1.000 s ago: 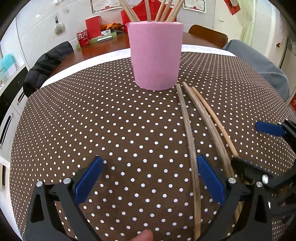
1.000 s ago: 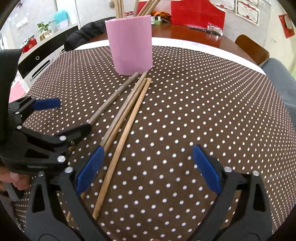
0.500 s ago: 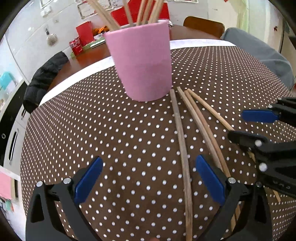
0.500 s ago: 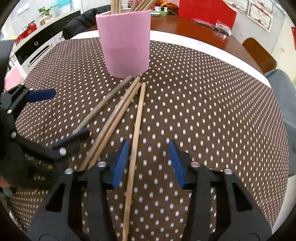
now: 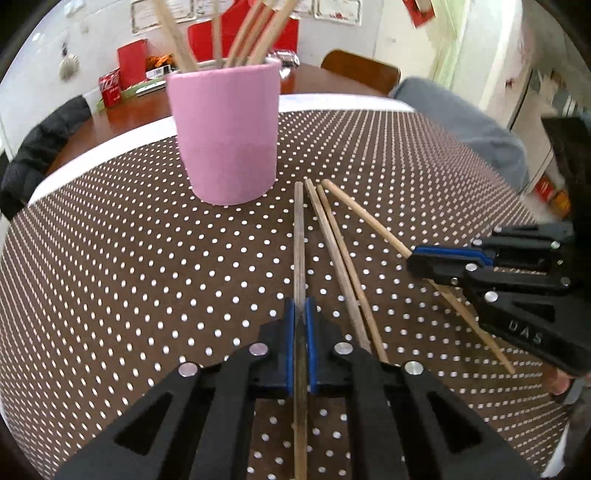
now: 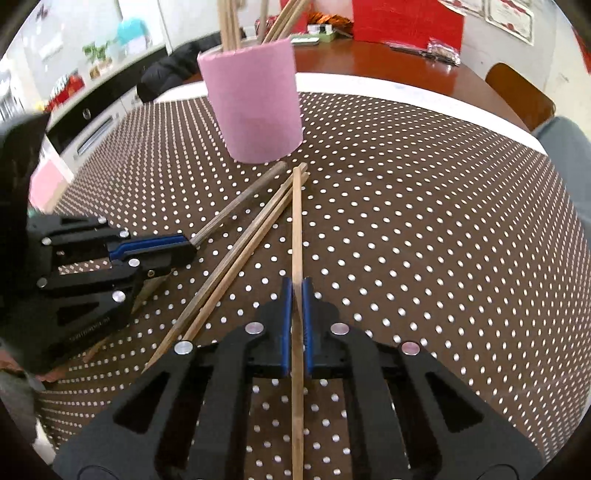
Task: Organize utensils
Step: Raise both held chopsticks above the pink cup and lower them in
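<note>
Left tongs (image 5: 300, 325) are clamped on a dark brown chopstick (image 5: 299, 240), their blue pads (image 5: 289, 339) pressed against its two sides; these jaws have just been closing, and the stick now sits between them, running straight ahead from the tongs toward the pink cup (image 5: 225, 133). Right tongs (image 6: 296, 314) are likewise clamped on a lighter tan chopstick (image 6: 296, 221), the jaws having just been closing on it, with the stick passing between the blue pads (image 6: 285, 321) and extending forward toward the cup (image 6: 255, 107). In the left wrist view the right tongs (image 5: 415, 258) appear at the right edge, gripping the tan chopstick (image 5: 365, 218) partway along its length. In the right wrist view the left tongs (image 6: 186, 245) appear at the left edge, closed on the dark chopstick (image 6: 240, 203). Two further chopsticks (image 5: 340, 251) lie side by side on the brown polka-dot tablecloth (image 5: 129, 266) between the two gripped sticks, touching one another along most of their length. The far ends of all four sticks converge near the base of the cup, which stands upright on the desk and holds several more chopsticks (image 5: 255, 33) leaning out of its rim. Whether the gripped sticks are raised off the cloth cannot be told.
</note>
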Tool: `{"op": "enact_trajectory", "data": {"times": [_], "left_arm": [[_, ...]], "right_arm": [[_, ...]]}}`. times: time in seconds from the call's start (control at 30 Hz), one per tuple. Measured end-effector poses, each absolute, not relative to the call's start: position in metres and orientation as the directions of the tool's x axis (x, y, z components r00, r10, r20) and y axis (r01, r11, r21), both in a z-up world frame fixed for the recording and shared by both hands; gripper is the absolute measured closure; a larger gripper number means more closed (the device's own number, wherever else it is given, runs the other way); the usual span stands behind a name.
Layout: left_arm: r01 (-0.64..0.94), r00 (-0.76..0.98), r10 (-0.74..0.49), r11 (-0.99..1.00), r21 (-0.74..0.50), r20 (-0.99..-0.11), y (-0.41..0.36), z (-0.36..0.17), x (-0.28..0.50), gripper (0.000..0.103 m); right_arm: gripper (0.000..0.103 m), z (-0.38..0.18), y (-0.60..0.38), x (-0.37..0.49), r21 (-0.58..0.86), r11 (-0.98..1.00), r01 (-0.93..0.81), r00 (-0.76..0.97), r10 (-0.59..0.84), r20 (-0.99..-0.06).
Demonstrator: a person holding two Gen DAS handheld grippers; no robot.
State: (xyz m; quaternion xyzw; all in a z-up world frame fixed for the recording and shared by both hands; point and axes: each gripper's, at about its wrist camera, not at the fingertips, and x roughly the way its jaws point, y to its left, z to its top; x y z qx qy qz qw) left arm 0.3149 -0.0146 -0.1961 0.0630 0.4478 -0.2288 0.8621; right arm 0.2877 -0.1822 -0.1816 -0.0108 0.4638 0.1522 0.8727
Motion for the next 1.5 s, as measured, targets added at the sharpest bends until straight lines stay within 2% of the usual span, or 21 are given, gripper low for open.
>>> {"op": "enact_trajectory", "data": {"times": [0.3, 0.53, 0.77, 1.1, 1.33, 1.5], "left_arm": [[0.430, 0.596, -0.399, 0.891, -0.142, -0.697, 0.004, -0.162, 0.284, 0.097], [0.391, 0.710, -0.418, 0.903, -0.175, -0.566, 0.026, -0.126, 0.266, 0.097], [0.339, 0.821, -0.410, 0.910, -0.238, -0.397, 0.043, -0.078, 0.267, 0.097], [0.387, 0.891, -0.430, 0.887, -0.253, -0.144, 0.049, 0.006, 0.297, 0.097], [0.429, 0.897, -0.442, 0.873, -0.231, -0.004, 0.039, 0.039, 0.325, 0.097], [0.438, 0.897, -0.440, 0.870, -0.226, 0.048, 0.034, 0.037, 0.353, 0.097]], "right_arm": [[0.097, -0.166, -0.201, 0.276, 0.219, 0.939, -0.264, 0.565, 0.335, -0.754], [0.097, -0.136, -0.201, 0.268, 0.272, 0.914, -0.302, 0.633, 0.406, -0.659], [0.097, -0.085, -0.199, 0.261, 0.307, 0.877, -0.368, 0.743, 0.476, -0.470], [0.097, -0.004, -0.177, 0.288, 0.267, 0.874, -0.405, 0.877, 0.454, -0.155], [0.097, 0.031, -0.158, 0.319, 0.218, 0.898, -0.382, 0.916, 0.398, -0.037], [0.097, 0.027, -0.149, 0.352, 0.192, 0.920, -0.342, 0.935, 0.353, -0.025]]}}
